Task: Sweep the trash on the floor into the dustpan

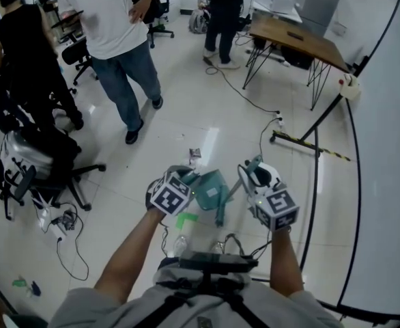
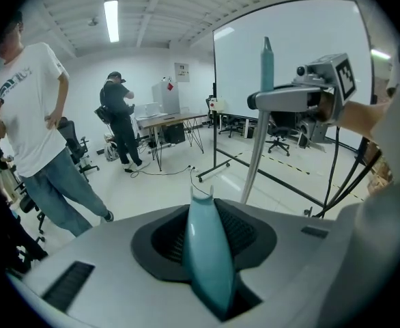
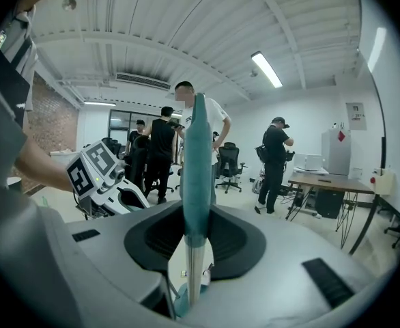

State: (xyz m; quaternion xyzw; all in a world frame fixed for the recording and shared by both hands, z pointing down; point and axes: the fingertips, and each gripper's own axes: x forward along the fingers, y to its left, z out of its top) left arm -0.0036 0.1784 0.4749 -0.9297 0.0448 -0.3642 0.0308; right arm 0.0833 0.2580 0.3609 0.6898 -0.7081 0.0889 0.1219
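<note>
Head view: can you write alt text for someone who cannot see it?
Seen from above, the left gripper grips a teal dustpan and the right gripper a broom handle, over a pale floor with a scrap of trash just ahead. People stand beyond.

Floor scrap (image 1: 194, 154): tiny, indistinct.

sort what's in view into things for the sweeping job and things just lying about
For the job: dustpan in left gripper; broom in right gripper; trash.
Just there: wooden table; office chair; cable.
</note>
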